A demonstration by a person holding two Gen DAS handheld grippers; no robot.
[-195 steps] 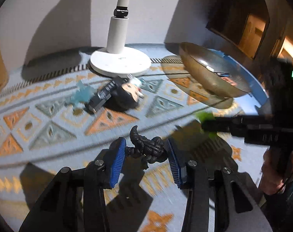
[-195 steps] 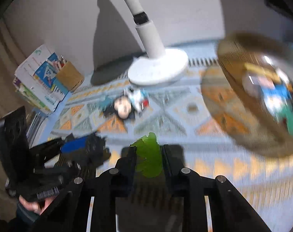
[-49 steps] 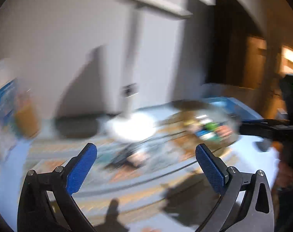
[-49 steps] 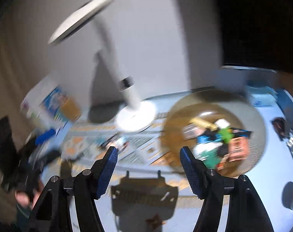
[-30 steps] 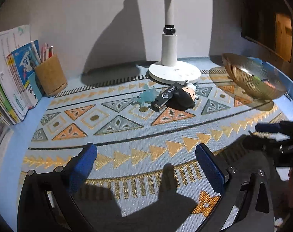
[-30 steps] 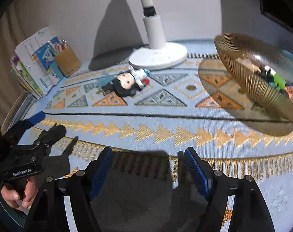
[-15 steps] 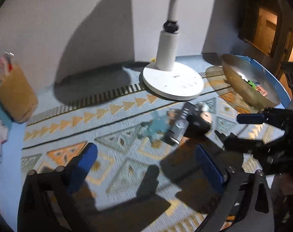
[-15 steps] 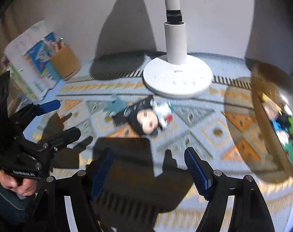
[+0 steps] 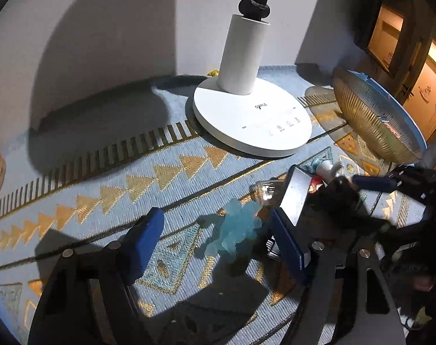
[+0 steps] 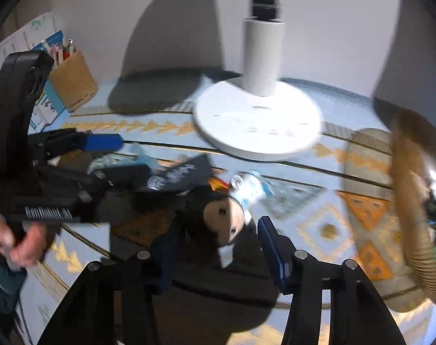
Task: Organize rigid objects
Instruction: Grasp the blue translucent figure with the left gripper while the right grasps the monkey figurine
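A translucent light-blue figure (image 9: 238,230) lies on the patterned mat between the blue pads of my left gripper (image 9: 215,241). The jaws are closing; the figure sits close to the right pad, with a wide gap to the left one. A black-haired doll (image 10: 223,221) lies beside a black rectangular block (image 10: 183,175). My right gripper (image 10: 220,244) straddles the doll's head, its jaws closing with small gaps still showing. In the right wrist view the left gripper (image 10: 111,158) comes in from the left over the light-blue figure (image 10: 143,155).
A white lamp base (image 9: 252,123) stands just behind the toys. A ribbed golden bowl (image 10: 413,201) with several small toys sits at the right. A pen holder (image 10: 72,86) and books (image 10: 25,40) stand at the back left. A hand (image 10: 19,244) grips the left tool.
Both grippers have moved in low over the mat. The left jaws narrowed around the light-blue figure; the right jaws narrowed around the doll's head, which now lies between them.
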